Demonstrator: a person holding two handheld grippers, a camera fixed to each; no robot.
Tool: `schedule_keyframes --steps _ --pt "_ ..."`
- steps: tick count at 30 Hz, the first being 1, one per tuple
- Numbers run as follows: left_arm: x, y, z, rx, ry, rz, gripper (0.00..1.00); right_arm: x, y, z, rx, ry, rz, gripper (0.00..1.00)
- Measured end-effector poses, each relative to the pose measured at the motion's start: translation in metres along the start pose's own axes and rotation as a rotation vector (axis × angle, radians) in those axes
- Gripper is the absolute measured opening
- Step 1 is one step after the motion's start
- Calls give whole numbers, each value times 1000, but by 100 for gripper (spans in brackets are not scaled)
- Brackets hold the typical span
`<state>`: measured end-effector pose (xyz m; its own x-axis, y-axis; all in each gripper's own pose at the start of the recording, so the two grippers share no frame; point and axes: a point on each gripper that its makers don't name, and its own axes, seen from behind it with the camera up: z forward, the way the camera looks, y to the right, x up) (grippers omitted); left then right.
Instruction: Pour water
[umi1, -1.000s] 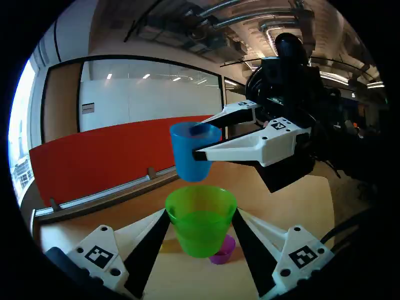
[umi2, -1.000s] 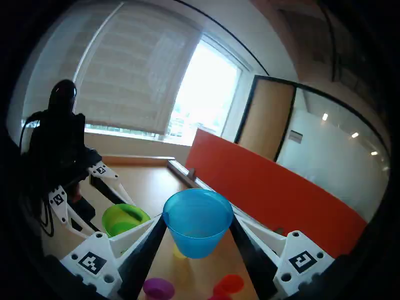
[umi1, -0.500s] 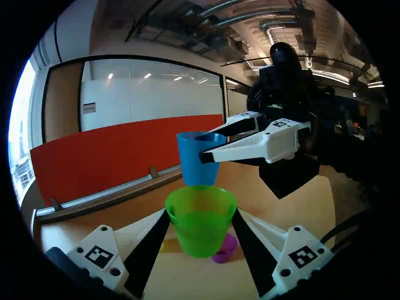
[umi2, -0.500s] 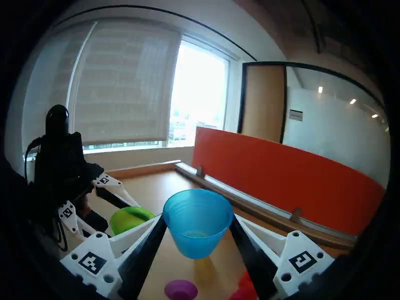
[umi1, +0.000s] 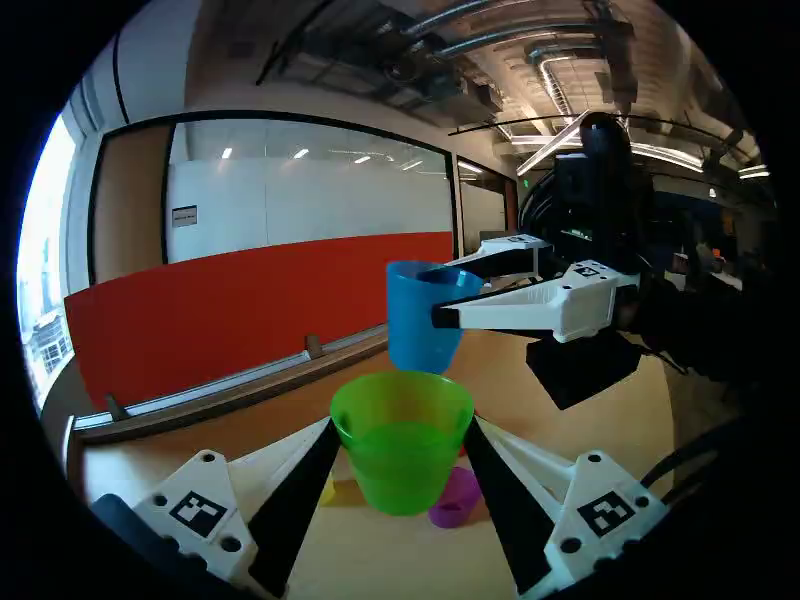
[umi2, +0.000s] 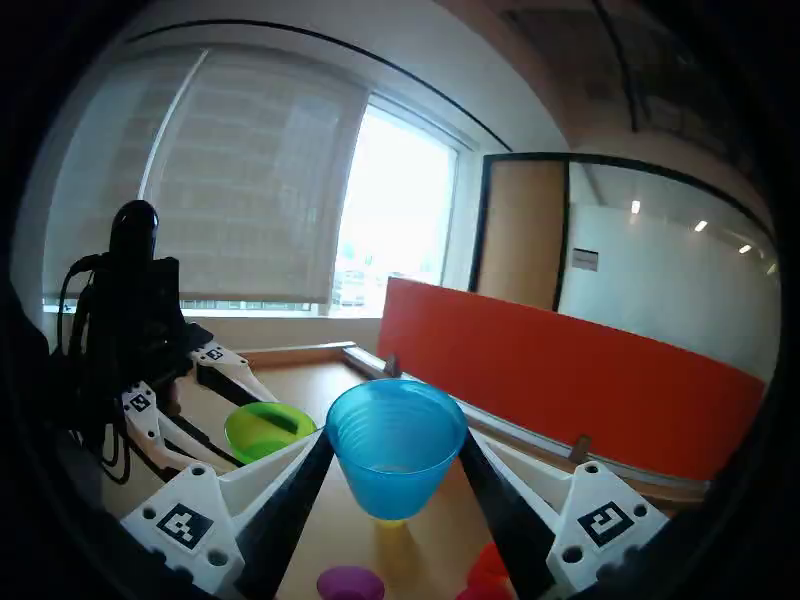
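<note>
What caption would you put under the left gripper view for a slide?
Left gripper holds a green cup; beyond it, the right gripper holds a blue cup upright.

We note a wooden worktop (umi1: 620, 432), a red partition (umi1: 220, 300) along its far edge, a small purple cup (umi1: 458, 497) standing on it, and a window blind (umi2: 240, 190).

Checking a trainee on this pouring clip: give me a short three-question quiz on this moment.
1. True or false: the left gripper grips the green cup.
2. Which does the right gripper grip? A red cup, B blue cup, C yellow cup.
3. What colour is the small cup on the table under the green cup?
Key: 1 true; 2 B; 3 purple.
</note>
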<state>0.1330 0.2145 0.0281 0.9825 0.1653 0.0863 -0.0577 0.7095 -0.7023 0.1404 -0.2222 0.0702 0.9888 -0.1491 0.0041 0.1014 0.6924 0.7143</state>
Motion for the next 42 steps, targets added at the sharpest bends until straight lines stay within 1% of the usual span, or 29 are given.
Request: schedule_keyframes --steps 3,9,12,15,24,27,33,42 --pt "-2 1 0 -1 -2 1 85 -1 -1 -3 -7 18 6 91" --pt "-6 1 -1 0 -10 -1 85 -6 2 -12 -29 32 25 92" --pt "-10 0 -1 0 -12 -5 85 -12 4 -19 -39 37 34 92" --pt "-17 0 -1 1 -23 -9 85 -23 7 -26 -47 24 45 92" --pt "-45 -1 -1 0 -85 -9 85 -68 15 -48 -61 -67 60 92" --pt "-55 1 0 -6 -110 -8 85 -82 15 -54 -57 -102 72 92" --pt "-79 5 5 -25 -175 1 85 -108 15 -62 -39 -166 97 92" --pt "-114 3 14 -30 -262 10 86 -149 15 -70 -13 -263 101 92"
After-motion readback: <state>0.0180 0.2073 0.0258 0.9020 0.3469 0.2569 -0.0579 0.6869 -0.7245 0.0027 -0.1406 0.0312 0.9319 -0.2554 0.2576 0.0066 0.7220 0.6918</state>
